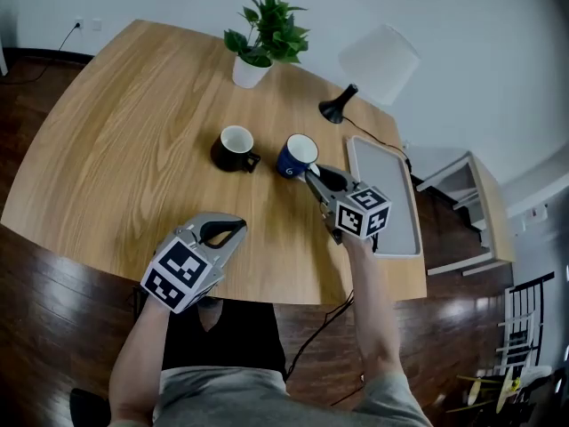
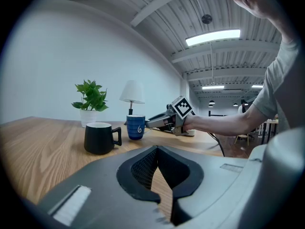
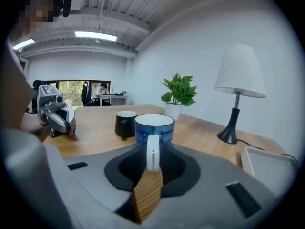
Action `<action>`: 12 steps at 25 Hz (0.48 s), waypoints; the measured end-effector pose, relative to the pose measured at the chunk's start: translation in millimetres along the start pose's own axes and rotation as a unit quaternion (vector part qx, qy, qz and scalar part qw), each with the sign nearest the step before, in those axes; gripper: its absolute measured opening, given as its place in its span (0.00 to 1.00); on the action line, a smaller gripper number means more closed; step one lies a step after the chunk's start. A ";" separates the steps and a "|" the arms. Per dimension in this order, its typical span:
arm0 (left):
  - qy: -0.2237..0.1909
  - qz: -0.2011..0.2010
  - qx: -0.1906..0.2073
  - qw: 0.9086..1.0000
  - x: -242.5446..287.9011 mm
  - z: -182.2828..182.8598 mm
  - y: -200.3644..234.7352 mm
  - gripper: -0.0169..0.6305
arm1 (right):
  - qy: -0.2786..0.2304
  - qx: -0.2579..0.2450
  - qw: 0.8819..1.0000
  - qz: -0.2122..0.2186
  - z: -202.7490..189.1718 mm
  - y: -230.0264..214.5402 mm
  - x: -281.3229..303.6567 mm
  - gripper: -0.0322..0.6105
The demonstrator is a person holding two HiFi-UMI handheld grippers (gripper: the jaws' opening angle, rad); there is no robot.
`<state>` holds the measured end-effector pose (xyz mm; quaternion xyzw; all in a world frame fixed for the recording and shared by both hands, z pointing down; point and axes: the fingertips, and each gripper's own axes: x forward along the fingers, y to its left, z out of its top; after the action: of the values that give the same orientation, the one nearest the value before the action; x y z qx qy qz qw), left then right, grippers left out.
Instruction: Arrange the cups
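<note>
- We count two cups on the table [image 1: 133, 132]: one black cup [image 1: 234, 148] and one blue cup [image 1: 292, 162]. Both stand upright near the middle of the head view, close to each other but not touching.
- We also count one plant [image 1: 267, 29], one lamp [image 1: 378, 60], one tray [image 1: 384, 169] and two tools.
- The right tool [image 1: 311, 174] is closed tight. It pinches the white handle [image 3: 152, 152] of the blue cup.
- The left tool [image 1: 240, 226] is at the lower left of the head view, near the table's edge. Its jaws are together and it holds nothing. It is well apart from both cups.
- The table is light wood with long grain lines and a curved edge.
- The black cup is round, white inside, with a black handle.
- The blue cup is round and shiny, white inside.
- The plant has green leaves and sits in a white pot [image 1: 249, 71] at the top of the head view.
- The lamp has a white shade and a black foot.
- The tray is flat, pale grey and has rounded corners. It lies at the right edge of the table.
</note>
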<state>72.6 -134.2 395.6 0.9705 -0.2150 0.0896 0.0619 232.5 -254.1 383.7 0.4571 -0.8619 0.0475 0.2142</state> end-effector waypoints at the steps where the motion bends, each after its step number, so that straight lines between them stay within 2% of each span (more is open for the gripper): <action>1: 0.002 0.002 0.000 1.000 -1.6 -2.5 1.4 0.04 | -0.012 0.014 1.000 0.000 3.3 -1.8 -4.0 0.18; 3: 0.003 0.007 -0.003 1.000 -1.1 -3.0 2.0 0.04 | -0.038 0.036 0.999 -0.008 13.4 -15.6 -20.6 0.18; 6: 0.004 0.006 -0.002 1.000 5.1 -0.4 0.4 0.04 | -0.059 0.041 0.995 -0.069 22.9 -68.7 -64.2 0.18; 9: 0.003 0.004 -0.001 1.000 6.9 0.1 -0.6 0.04 | -0.038 0.052 0.987 -0.145 4.1 -141.6 -108.6 0.18; 12: 0.002 0.004 0.000 1.000 5.7 -0.6 0.4 0.04 | 0.000 0.065 0.979 -0.193 -34.9 -203.3 -140.2 0.18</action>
<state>77.4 -136.8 397.4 0.9694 -0.2192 0.0916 0.0623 476.9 -254.2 334.2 0.6279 -0.7524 0.0616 0.1893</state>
